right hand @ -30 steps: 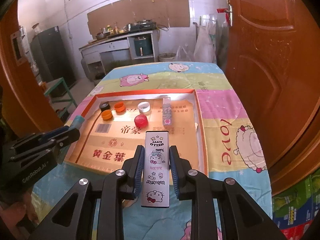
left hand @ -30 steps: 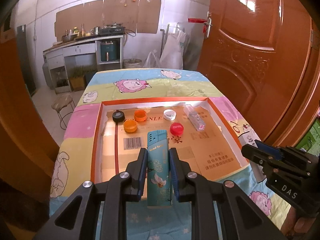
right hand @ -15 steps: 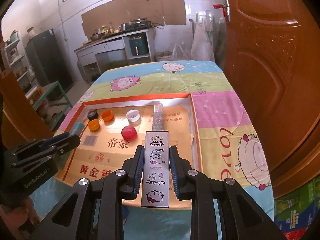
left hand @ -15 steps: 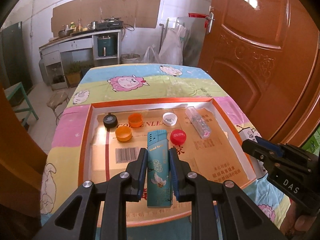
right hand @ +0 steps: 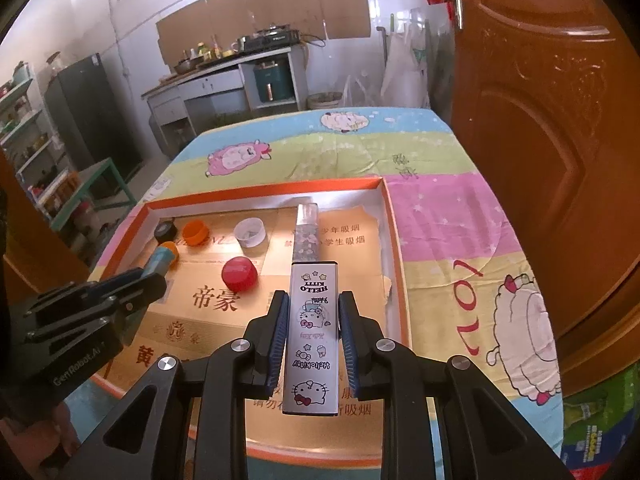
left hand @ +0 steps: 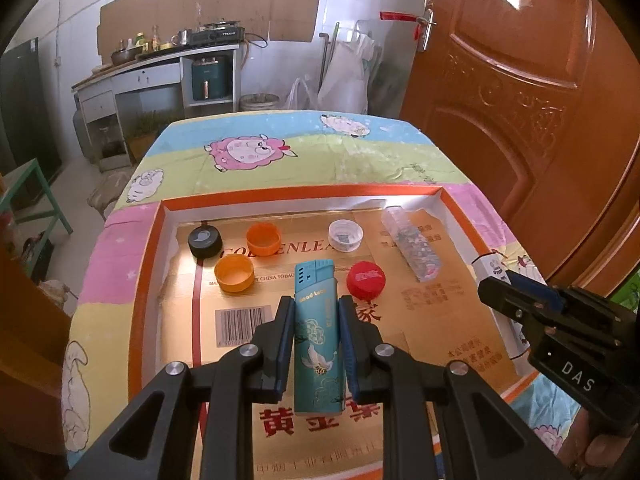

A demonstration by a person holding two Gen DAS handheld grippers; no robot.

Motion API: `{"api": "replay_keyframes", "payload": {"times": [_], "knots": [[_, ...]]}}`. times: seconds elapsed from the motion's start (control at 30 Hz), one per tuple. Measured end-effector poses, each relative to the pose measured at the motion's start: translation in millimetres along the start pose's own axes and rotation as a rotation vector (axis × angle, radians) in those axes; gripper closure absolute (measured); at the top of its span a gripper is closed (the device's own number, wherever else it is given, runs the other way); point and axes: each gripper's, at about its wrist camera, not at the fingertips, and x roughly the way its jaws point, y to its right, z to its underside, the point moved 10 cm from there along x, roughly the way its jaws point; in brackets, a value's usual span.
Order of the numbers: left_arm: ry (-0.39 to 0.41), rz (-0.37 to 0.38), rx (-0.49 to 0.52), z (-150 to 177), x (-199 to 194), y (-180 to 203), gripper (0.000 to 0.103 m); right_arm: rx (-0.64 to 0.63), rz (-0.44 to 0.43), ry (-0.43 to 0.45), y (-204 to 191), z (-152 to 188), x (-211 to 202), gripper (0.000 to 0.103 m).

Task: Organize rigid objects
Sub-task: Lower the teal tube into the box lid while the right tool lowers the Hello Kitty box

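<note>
The left gripper (left hand: 316,320) was clamped on a teal lighter (left hand: 318,336), its pads pressing both long sides. The right gripper (right hand: 314,320) was closed the same way on a white Hello Kitty lighter (right hand: 314,328). Both lighters hung above the near half of an orange-rimmed cardboard tray (left hand: 148,280) lying on the surface under a cartoon-sheep tablecloth (left hand: 256,152). Further in, on the tray floor, sat a black cap (left hand: 205,241), two orange caps (left hand: 263,238) (left hand: 234,274), a clear cap (left hand: 345,235) and a red cap (left hand: 366,280). Toward the tray's far right lay a transparent lighter (left hand: 412,248), or so it seemed through the glare. A brown door (left hand: 520,100) stood to the right.
</note>
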Motion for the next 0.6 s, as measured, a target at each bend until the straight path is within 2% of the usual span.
{"api": "replay_keyframes", "payload": {"times": [0.6], "knots": [[-0.044,-0.030,0.016,5,33,-3,0.080,0.016,0.000,-0.049,7,9,33,0.077]]}}
